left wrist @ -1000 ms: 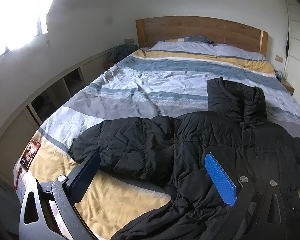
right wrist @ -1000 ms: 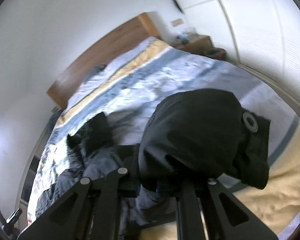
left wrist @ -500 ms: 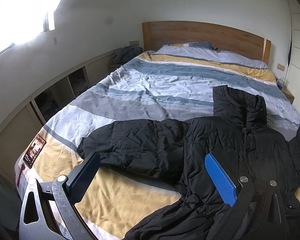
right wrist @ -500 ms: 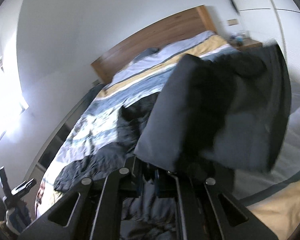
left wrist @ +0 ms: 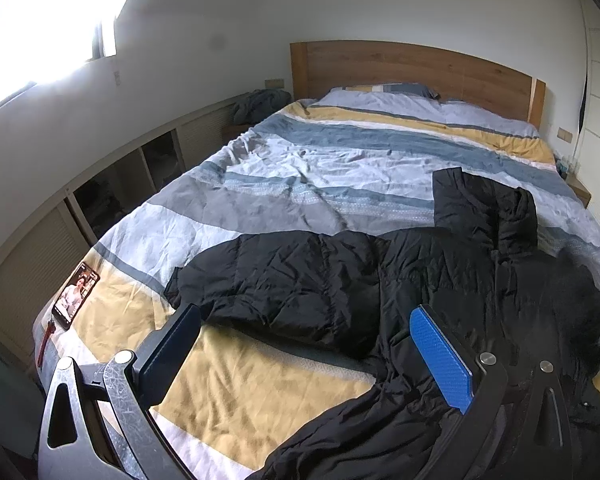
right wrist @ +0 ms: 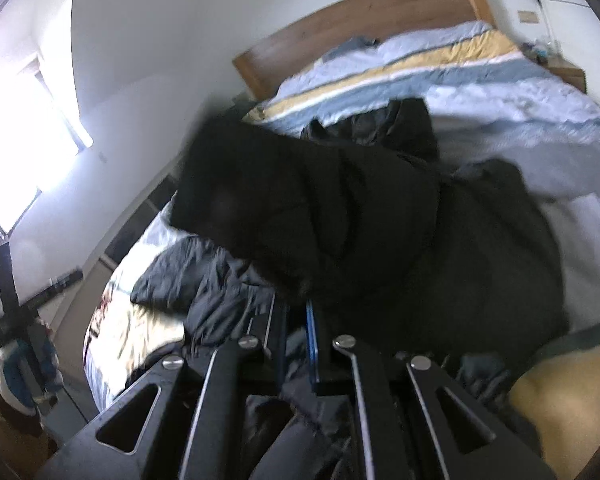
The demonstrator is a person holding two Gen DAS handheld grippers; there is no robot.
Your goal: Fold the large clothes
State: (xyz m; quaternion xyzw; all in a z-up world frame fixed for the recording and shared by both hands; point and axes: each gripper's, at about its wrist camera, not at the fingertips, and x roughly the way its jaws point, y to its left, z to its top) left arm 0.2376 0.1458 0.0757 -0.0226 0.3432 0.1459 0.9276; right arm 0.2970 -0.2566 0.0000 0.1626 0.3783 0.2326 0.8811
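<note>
1. The black puffer jacket [left wrist: 440,280] lies across the foot half of the bed [left wrist: 340,168], its body toward the right edge and its hood pointing at the headboard [left wrist: 412,68].
2. What has changed: a second ago the right claw [right wrist: 296,320] held its sleeve [right wrist: 300,200] out over the right edge of the bed; now that sleeve is swung up and across, over the jacket's body toward the left edge. The picture is blurred there, so the swing looks unfinished.
3. My reading: this is the first fold, sleeve onto torso. It is not laid down yet, and the body folds are all left to do.
4. The right claw is clenched on the sleeve, dark cloth pinched between its nearly closed fingers.
5. The left claw [left wrist: 300,356] hangs over the foot edge, spread wide and gripping nothing; its view has drawn back slightly, showing more of the near left corner.
6. The other sleeve [left wrist: 284,280] lies flat, reaching toward the left edge.
7. Count: one jacket, two sleeves, one hood, two claws.
8. Beyond it: one phone [left wrist: 75,295] with a lit screen at the near left corner, one striped duvet, one pillow by the headboard.
</note>
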